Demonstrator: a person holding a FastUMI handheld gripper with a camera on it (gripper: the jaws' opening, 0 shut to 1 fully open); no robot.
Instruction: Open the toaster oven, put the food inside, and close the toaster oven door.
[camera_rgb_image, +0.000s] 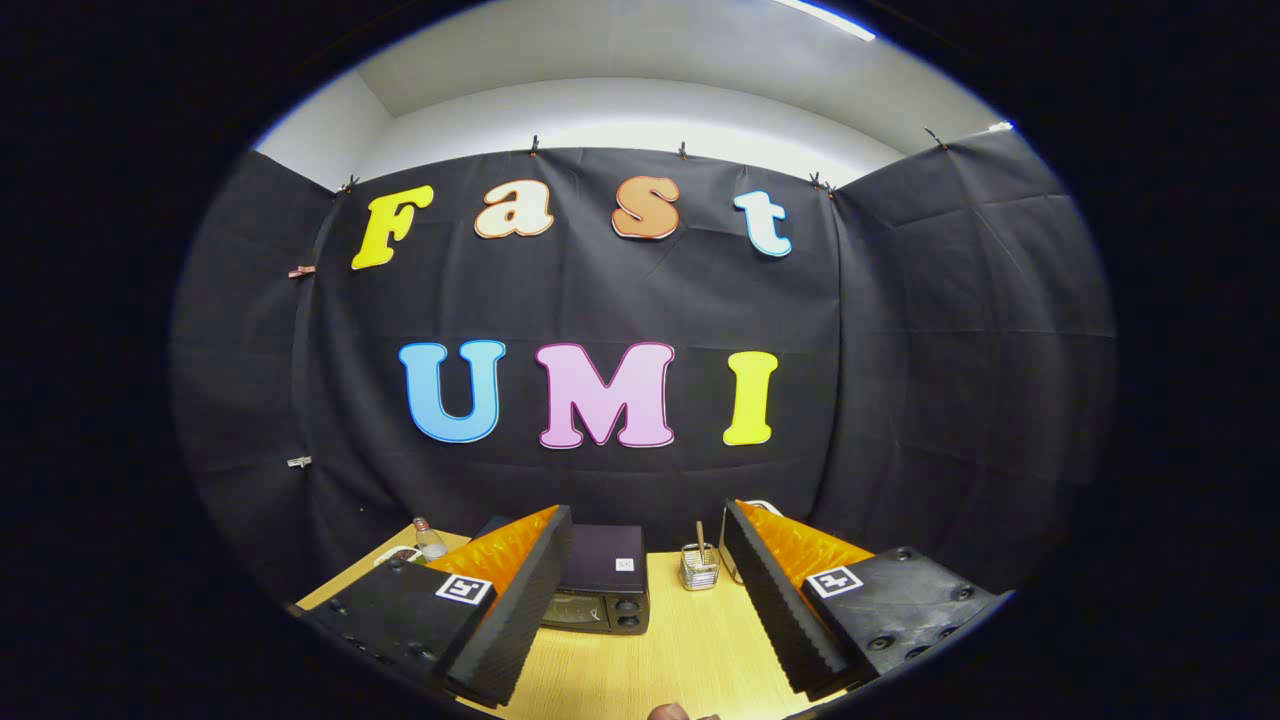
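Note:
A dark toaster oven (603, 585) stands on the wooden table (680, 650), beyond the fingers and partly behind the left finger (520, 610). Its door looks shut, with round knobs on its right side. My gripper (640, 690) is held high above the table and well back from the oven, open wide, with nothing between its fingers. A small plate with something dark on it (400, 554) lies left of the oven, behind the left finger; I cannot tell what the food is.
A small glass bottle (429, 538) stands by the plate. A wire basket holding a wooden stick (699, 566) sits right of the oven, with a white object (757, 508) behind the right finger (770, 610). A fingertip (668, 712) shows at the table's near edge.

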